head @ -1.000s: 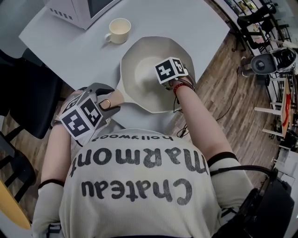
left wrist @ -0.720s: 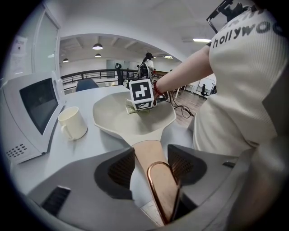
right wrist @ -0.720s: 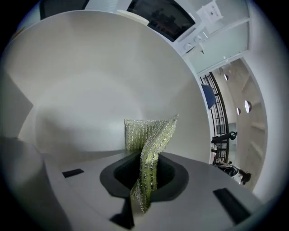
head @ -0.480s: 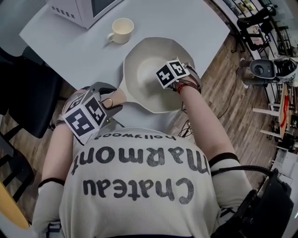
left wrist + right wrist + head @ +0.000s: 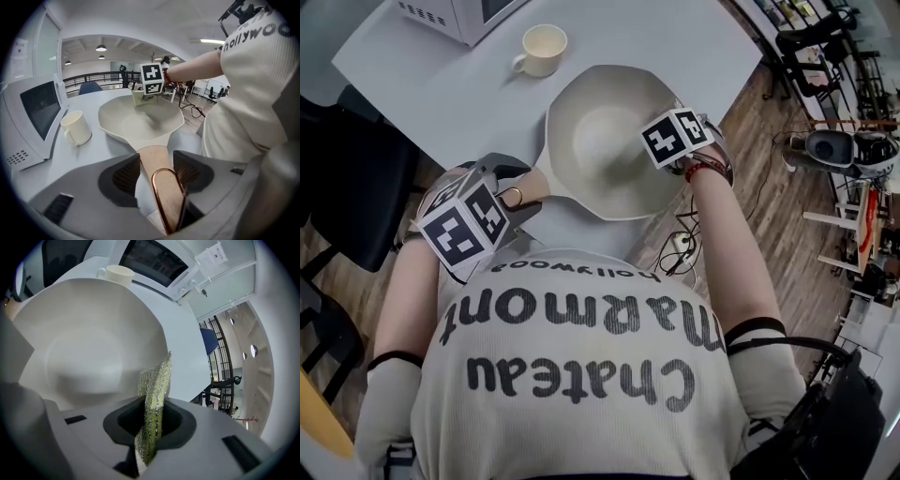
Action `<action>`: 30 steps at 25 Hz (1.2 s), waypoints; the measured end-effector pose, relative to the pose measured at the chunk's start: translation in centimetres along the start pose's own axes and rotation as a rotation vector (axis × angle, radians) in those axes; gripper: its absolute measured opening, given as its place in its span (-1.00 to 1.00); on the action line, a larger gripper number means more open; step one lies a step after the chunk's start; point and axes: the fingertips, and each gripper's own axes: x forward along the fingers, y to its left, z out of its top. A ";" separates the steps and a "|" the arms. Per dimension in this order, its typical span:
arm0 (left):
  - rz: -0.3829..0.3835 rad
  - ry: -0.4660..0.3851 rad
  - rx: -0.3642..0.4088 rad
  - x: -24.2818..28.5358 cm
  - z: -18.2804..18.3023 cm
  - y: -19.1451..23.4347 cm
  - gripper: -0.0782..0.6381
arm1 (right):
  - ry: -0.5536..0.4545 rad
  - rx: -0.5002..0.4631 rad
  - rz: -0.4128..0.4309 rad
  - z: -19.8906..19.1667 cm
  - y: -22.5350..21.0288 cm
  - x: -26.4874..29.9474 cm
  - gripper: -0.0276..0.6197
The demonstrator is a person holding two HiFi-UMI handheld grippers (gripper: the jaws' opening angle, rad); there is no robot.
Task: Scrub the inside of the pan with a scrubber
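We stand at a grey table (image 5: 469, 84) over a wood floor (image 5: 769, 187), with a microwave (image 5: 455, 14) and a mug (image 5: 542, 47) at the far side. The pan (image 5: 591, 141) sits on the table before us, its handle (image 5: 152, 157) pointing back at us. Our left gripper (image 5: 157, 171) clamps that handle between its pads. Our right gripper (image 5: 151, 420) is pinched tight on the scrubber (image 5: 157, 380), which stands on edge over the pan's right side by the rim; we cannot tell whether it touches.

One pan (image 5: 591, 141), one scrubber (image 5: 157, 380), one mug (image 5: 542, 45), one microwave (image 5: 450, 17), one table (image 5: 469, 94).
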 end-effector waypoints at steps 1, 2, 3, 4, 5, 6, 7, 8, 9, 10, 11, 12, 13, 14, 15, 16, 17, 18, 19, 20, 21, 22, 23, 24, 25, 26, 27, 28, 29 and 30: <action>-0.002 0.000 0.000 0.0 0.0 0.0 -0.10 | -0.011 0.020 0.006 0.0 -0.2 -0.3 -0.77; -0.004 0.000 -0.001 0.0 0.0 0.0 -0.10 | -0.032 0.057 0.019 0.2 -0.4 -0.6 -0.77; -0.008 0.002 -0.001 0.0 0.1 0.0 -0.10 | -0.067 0.116 0.046 0.5 -0.5 -1.2 -0.77; -0.012 0.003 -0.002 0.0 0.1 -0.1 -0.09 | -0.115 0.196 0.101 1.0 -0.3 -2.1 -0.77; -0.015 0.005 -0.001 0.0 0.2 -0.1 -0.09 | -0.168 0.282 0.196 1.6 0.6 -3.1 -0.76; -0.019 0.009 0.000 0.0 0.2 0.0 -0.09 | -0.225 0.359 0.335 2.6 2.2 -4.3 -0.76; -0.021 0.013 0.003 0.0 0.2 0.0 -0.09 | -0.280 0.420 0.513 3.8 4.5 -5.7 -0.76; -0.023 0.016 0.007 0.0 0.3 0.1 -0.09 | -0.325 0.469 0.712 5.1 7.1 -7.5 -0.76; -0.026 0.016 0.013 0.0 0.4 0.1 -0.09 | -0.353 0.512 0.909 6.3 9.6 -9.3 -0.76; -0.029 0.016 0.018 0.0 0.5 0.0 -0.09 | -0.364 0.550 1.084 7.4 11.7 -11.1 -0.76; -0.031 0.016 0.021 0.0 0.5 0.0 -0.09 | -0.361 0.579 1.228 8.1 13.5 -12.6 -0.76; -0.033 0.015 0.023 0.0 0.5 0.1 -0.09 | -0.344 0.595 1.340 8.6 15.1 -13.8 -0.76; -0.035 0.013 0.023 -0.1 0.5 0.1 -0.09 | -0.318 0.598 1.421 8.8 16.5 -14.5 -0.76; -0.036 0.008 0.022 -0.1 0.5 0.1 -0.08 | -0.293 0.596 1.470 8.8 17.6 -14.8 -0.76; -0.038 0.002 0.020 -0.1 0.5 0.2 -0.08 | -0.277 0.595 1.492 8.9 18.3 -14.9 -0.76; -0.041 -0.001 0.018 -0.2 0.6 0.2 -0.09 | -0.272 0.595 1.495 9.0 18.7 -14.8 -0.76; -0.045 -0.003 0.019 -0.2 0.6 0.2 -0.09 | -0.271 0.595 1.491 9.1 18.9 -14.6 -0.76; -0.048 -0.002 0.023 -0.2 0.7 0.2 -0.09 | -0.271 0.597 1.483 9.2 19.1 -14.4 -0.76; -0.050 0.001 0.028 -0.3 0.8 0.2 -0.08 | -0.269 0.600 1.469 9.4 19.3 -14.1 -0.76; -0.052 0.004 0.032 -0.3 0.8 0.2 -0.08 | -0.266 0.605 1.438 9.6 19.6 -13.6 -0.76; -0.054 0.007 0.033 -0.3 0.8 0.3 -0.08 | -0.258 0.607 1.382 9.7 19.8 -12.7 -0.77; -0.055 0.009 0.033 -0.3 0.8 0.3 -0.08 | -0.249 0.600 1.298 9.6 20.0 -11.6 -0.77; -0.055 0.011 0.033 -0.3 0.8 0.3 -0.08 | -0.240 0.579 1.198 9.5 20.0 -10.4 -0.77; -0.054 0.011 0.035 -0.3 0.9 0.4 -0.08 | -0.236 0.547 1.104 9.2 19.9 -9.3 -0.77; -0.053 0.009 0.037 -0.3 0.9 0.4 -0.08 | -0.235 0.515 1.026 9.0 19.8 -8.6 -0.77; -0.053 0.006 0.039 -0.2 0.9 0.5 -0.08 | -0.232 0.483 0.961 8.8 19.6 -8.0 -0.77; -0.053 0.005 0.038 -0.2 0.8 0.5 -0.08 | -0.226 0.444 0.897 8.5 19.4 -7.4 -0.77; -0.052 0.006 0.037 -0.1 0.7 0.6 -0.08 | -0.219 0.392 0.827 8.2 19.2 -6.8 -0.77; -0.051 0.006 0.035 -0.1 0.6 0.6 -0.08 | -0.215 0.329 0.756 7.8 19.0 -6.3 -0.77; -0.050 0.004 0.033 -0.1 0.6 0.6 -0.08 | -0.215 0.269 0.698 7.5 18.9 -5.9 -0.77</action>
